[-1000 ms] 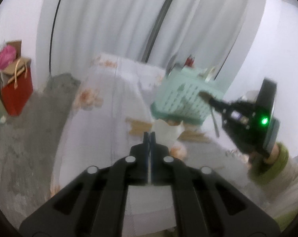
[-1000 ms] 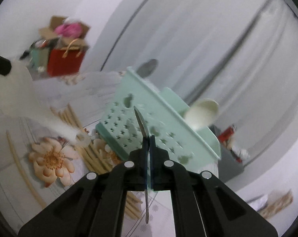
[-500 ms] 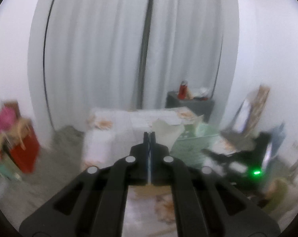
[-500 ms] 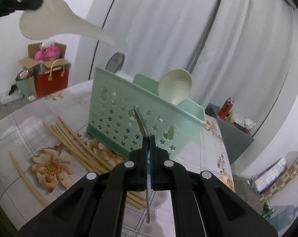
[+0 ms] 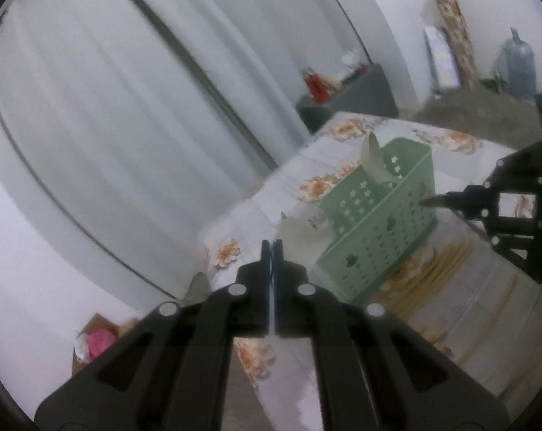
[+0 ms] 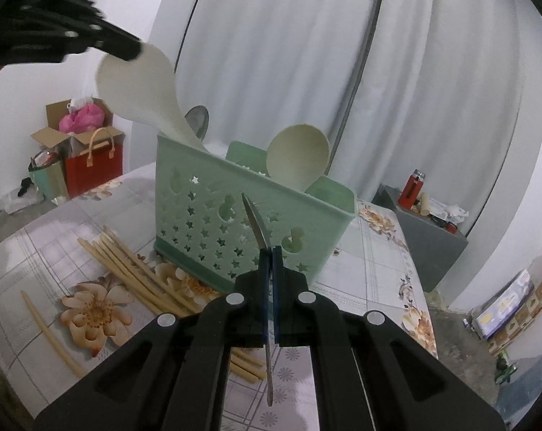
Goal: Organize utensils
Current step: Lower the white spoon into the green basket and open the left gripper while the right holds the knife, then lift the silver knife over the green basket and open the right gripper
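Between the closed fingers of the right gripper (image 6: 271,251) a thin metal utensil (image 6: 258,226) is clamped, its tip pointing at the green basket (image 6: 235,222) on the flowered tablecloth (image 6: 371,258). The left gripper (image 6: 127,48) is pinched shut on the bowl of a cream paddle spoon (image 6: 141,93), whose handle reaches down into the basket. A round cream ladle (image 6: 298,158) already stands inside. Wooden chopsticks (image 6: 134,273) lie just beside the basket.
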The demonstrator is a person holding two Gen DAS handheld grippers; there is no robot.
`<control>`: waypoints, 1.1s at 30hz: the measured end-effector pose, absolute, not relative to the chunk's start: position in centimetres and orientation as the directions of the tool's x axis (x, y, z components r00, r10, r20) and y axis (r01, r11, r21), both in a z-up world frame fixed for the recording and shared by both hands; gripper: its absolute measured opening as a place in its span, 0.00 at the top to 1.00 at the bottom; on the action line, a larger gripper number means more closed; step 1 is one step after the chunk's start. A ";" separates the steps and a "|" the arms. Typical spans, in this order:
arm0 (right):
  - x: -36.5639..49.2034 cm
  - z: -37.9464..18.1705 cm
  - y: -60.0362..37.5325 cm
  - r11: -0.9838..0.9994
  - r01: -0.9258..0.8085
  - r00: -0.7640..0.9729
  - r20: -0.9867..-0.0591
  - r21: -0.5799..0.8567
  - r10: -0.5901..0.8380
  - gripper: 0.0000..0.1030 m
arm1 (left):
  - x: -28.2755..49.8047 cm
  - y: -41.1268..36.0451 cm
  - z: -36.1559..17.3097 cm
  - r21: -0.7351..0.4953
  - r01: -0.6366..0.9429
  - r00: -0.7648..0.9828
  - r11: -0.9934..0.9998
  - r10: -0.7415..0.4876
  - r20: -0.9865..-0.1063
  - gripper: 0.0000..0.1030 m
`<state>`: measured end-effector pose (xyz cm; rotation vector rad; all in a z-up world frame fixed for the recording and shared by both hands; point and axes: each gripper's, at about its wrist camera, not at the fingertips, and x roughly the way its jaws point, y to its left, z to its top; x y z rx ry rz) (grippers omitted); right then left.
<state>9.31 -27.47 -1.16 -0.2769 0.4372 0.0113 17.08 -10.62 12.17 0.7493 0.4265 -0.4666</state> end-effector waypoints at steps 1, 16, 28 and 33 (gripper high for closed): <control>9.2 -1.1 -27.5 0.963 -0.069 0.907 -0.418 -0.260 -0.048 0.98 | 17.5 -11.0 12.5 0.537 0.562 0.799 0.629 -0.245 -0.549 1.00; 8.5 -0.2 -28.2 0.977 -0.057 0.912 -0.409 -0.207 -0.034 0.98 | 24.7 -8.6 14.1 -0.037 0.574 0.652 0.818 -0.483 -0.584 0.59; 7.7 4.8 -32.6 0.991 -0.129 0.934 -0.331 0.046 0.137 0.98 | 19.6 -1.8 10.0 -0.215 0.420 0.722 0.882 -0.468 -0.510 0.44; 7.8 8.6 -34.8 0.977 -0.167 0.953 -0.232 0.132 0.194 0.98 | 16.4 -0.2 6.0 -0.220 0.399 0.711 0.890 -0.451 -0.539 0.33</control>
